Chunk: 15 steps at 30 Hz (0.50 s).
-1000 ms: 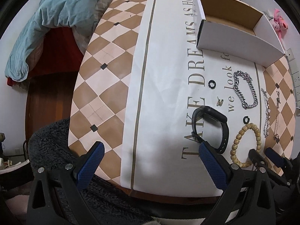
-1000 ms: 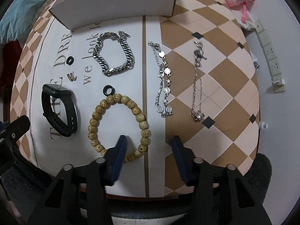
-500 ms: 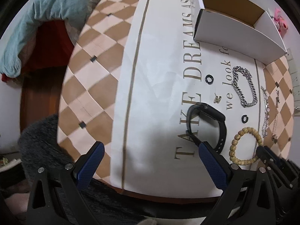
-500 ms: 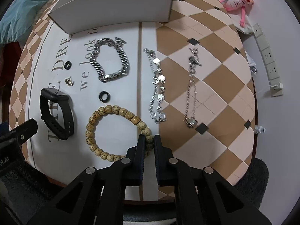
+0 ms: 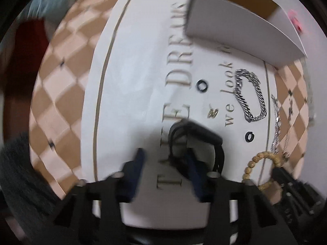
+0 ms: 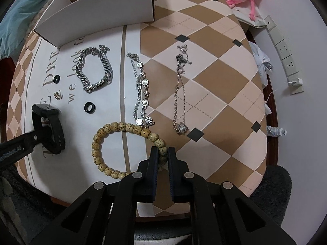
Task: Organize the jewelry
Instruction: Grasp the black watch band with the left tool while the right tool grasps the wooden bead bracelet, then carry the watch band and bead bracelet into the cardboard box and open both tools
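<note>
Right tongs (image 6: 162, 154) gripping bead bracelet (image 6: 114, 143), box (image 6: 98, 20) contents unseen

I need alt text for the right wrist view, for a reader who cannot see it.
The right tongs, seen from above, are shut on a wooden bead bracelet lying on a checked tablecloth. Beyond it lie three silver chains, two black rings and an open white box; at left, the left tongs reach a black watch band.

Checkered tablecloth (image 6: 214, 77) carries white box (image 6: 98, 18), bead bracelet (image 6: 122, 128), chains, rings, watch (image 6: 51, 126).
</note>
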Each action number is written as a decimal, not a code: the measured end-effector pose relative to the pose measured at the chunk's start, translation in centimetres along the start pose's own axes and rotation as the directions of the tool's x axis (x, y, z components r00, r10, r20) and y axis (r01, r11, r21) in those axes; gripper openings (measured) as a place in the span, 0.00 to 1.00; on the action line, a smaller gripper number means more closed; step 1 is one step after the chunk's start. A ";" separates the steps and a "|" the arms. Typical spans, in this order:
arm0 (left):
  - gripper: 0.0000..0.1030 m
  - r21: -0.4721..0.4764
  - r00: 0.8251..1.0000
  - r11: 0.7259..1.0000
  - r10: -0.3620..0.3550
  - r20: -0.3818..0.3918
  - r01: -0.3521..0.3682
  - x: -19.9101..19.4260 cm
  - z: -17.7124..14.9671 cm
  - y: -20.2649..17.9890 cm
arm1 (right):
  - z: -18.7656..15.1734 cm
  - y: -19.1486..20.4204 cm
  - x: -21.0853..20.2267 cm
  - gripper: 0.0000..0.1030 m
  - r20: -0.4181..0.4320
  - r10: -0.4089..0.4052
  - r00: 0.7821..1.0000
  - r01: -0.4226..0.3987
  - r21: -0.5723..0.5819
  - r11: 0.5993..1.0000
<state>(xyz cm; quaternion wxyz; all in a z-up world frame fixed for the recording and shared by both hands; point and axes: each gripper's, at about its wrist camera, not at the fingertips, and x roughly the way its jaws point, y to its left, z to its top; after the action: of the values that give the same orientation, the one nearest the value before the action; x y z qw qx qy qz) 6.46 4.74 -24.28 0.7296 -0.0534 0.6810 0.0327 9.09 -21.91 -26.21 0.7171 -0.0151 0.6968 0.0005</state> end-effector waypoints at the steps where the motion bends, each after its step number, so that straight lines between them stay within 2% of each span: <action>1: 0.20 0.025 1.000 1.000 0.010 0.014 -0.010 -0.1 -0.2 -0.1 | 0.0 -0.1 0.1 0.09 -0.001 0.004 1.000 -0.004 0.001 1.000; 2: 0.09 0.044 1.000 0.999 0.008 0.027 -0.009 -0.2 -0.4 -0.1 | 0.1 -0.1 -0.1 0.09 -0.001 0.008 1.000 -0.008 0.003 1.000; 3: 0.07 0.061 0.999 0.998 0.019 0.039 -0.022 -0.2 -0.6 -0.1 | 0.1 -0.1 -0.1 0.09 0.003 0.010 1.000 -0.010 0.004 1.000; 8: 0.05 0.093 0.995 0.994 0.044 0.089 -0.053 -1.3 -2.4 0.3 | -0.9 2.0 -2.6 0.09 0.046 0.056 0.997 -0.057 0.015 0.998; 13: 0.05 0.097 0.993 0.995 -0.002 0.118 -0.009 -3.9 -4.3 1.0 | -1.1 3.0 -5.6 0.09 0.098 0.121 0.988 -0.121 -0.005 0.993; 15: 0.05 0.099 0.991 0.995 -0.019 0.135 0.005 -5.2 -3.7 0.2 | -1.1 3.4 -6.9 0.09 0.119 0.146 0.982 -0.145 -0.016 0.989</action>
<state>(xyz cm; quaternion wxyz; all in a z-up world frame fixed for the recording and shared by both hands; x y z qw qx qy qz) 2.41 4.57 -19.30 0.7763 -0.0190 0.6301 -0.0017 7.76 -18.35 -19.37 0.7557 0.0333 0.6516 0.0565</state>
